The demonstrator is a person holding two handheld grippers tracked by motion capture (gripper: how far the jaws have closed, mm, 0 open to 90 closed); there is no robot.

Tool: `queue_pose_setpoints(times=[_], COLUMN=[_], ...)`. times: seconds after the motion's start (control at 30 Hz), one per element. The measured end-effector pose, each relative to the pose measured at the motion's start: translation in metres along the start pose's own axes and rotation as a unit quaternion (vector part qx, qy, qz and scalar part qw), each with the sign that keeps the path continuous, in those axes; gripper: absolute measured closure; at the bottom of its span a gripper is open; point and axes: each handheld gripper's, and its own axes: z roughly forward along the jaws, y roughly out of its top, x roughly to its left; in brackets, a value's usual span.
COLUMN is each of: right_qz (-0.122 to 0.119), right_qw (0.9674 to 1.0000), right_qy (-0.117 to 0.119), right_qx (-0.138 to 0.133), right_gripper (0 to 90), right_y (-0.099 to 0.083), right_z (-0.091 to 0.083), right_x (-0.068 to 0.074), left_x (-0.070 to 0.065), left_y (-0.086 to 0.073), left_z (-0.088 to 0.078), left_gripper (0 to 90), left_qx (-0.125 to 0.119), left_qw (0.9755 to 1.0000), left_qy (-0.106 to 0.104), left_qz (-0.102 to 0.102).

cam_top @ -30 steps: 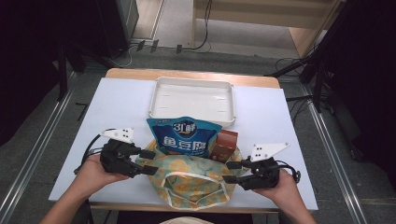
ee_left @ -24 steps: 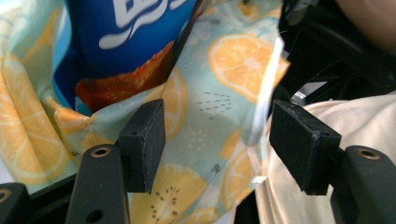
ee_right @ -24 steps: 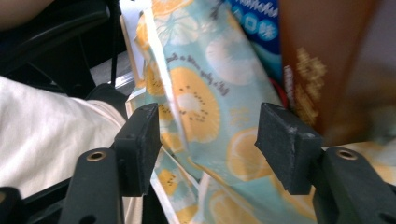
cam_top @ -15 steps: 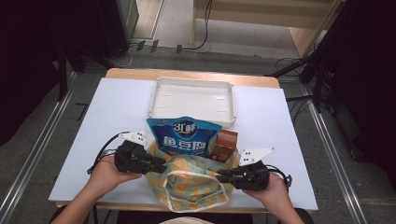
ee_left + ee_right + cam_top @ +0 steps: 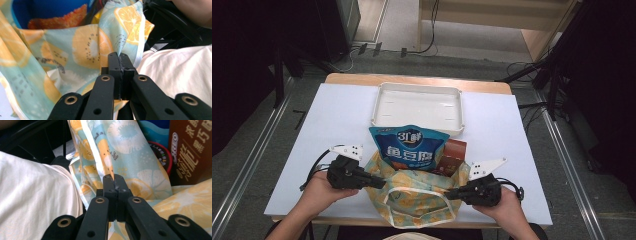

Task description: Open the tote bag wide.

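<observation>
While the fruit-print cloth bag (image 5: 414,195) lies at the near edge of the table (image 5: 337,115), the left gripper (image 5: 379,184) and right gripper (image 5: 451,195) have just closed, each pinching the bag's rim.

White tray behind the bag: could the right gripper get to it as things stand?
Probably not yet. The right gripper is shut on the fruit-print bag, and the blue snack pouch and brown box stand between it and the white tray. Released, a path around the bag's right side looks free.
</observation>
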Motion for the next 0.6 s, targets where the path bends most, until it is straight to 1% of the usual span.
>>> queue_pose_setpoints(times=[0.07, 0.1, 0.17, 0.23, 0.27, 0.3, 0.33, 0.37, 0.43, 0.5, 0.53, 0.57, 0.6], right_qz=[0.0, -0.002, -0.005, -0.005, -0.004, -0.004, -0.006, -0.006, -0.014, -0.011, -0.012, -0.012, -0.011], right_qw=[1.0, 1.0, 1.0, 1.0, 1.0, 1.0, 1.0, 1.0, 0.9999, 0.9999, 0.9999, 0.9999, 0.9998], right_qy=[0.003, 0.005, 0.005, 0.005, 0.006, 0.007, 0.007, 0.007, 0.007, 0.009, 0.011, 0.011, 0.009], right_qx=[0.005, 0.004, 0.004, 0.002, 0.001, 0.001, -0.001, -0.001, -0.004, -0.002, 0.003, 0.003, 0.013], right_gripper=[90.0, 90.0, 90.0, 90.0, 90.0, 90.0, 90.0, 90.0, 90.0, 90.0, 90.0, 90.0, 90.0], right_y=[-0.001, -0.002, -0.004, -0.006, -0.008, -0.009, -0.01, -0.01, -0.013, -0.015, -0.016, -0.016, -0.018], right_z=[0.002, 0.004, 0.007, 0.01, 0.011, 0.012, 0.013, 0.013, 0.016, 0.019, 0.021, 0.021, 0.024], right_x=[0.001, 0.001, 0.001, 0.0, -0.001, -0.002, -0.003, -0.003, -0.006, -0.008, -0.01, -0.01, -0.011], left_x=[-0.001, -0.001, 0.0, 0.004, 0.004, 0.008, 0.01, 0.01, 0.015, 0.017, 0.021, 0.021, 0.025], left_y=[-0.003, -0.005, -0.01, -0.015, -0.015, -0.019, -0.02, -0.02, -0.022, -0.022, -0.022, -0.022, -0.022], left_z=[0.0, 0.001, 0.004, 0.009, 0.009, 0.015, 0.017, 0.017, 0.022, 0.023, 0.025, 0.025, 0.027], left_gripper=[90.0, 90.0, 90.0, 90.0, 90.0, 90.0, 90.0, 90.0, 90.0, 90.0, 90.0, 90.0, 90.0], left_qx=[0.001, 0.003, 0.006, 0.012, 0.012, 0.01, 0.01, 0.01, 0.015, 0.015, 0.016, 0.016, 0.016], left_qw=[1.0, 1.0, 0.9999, 0.9998, 0.9998, 0.9996, 0.9995, 0.9995, 0.9993, 0.9994, 0.9993, 0.9993, 0.9994], left_qy=[-0.005, -0.004, -0.007, -0.013, -0.013, -0.018, -0.019, -0.019, -0.02, -0.018, -0.015, -0.015, -0.008], left_qz=[0.0, -0.001, -0.007, -0.014, -0.014, -0.019, -0.022, -0.022, -0.028, -0.027, -0.03, -0.03, -0.031])
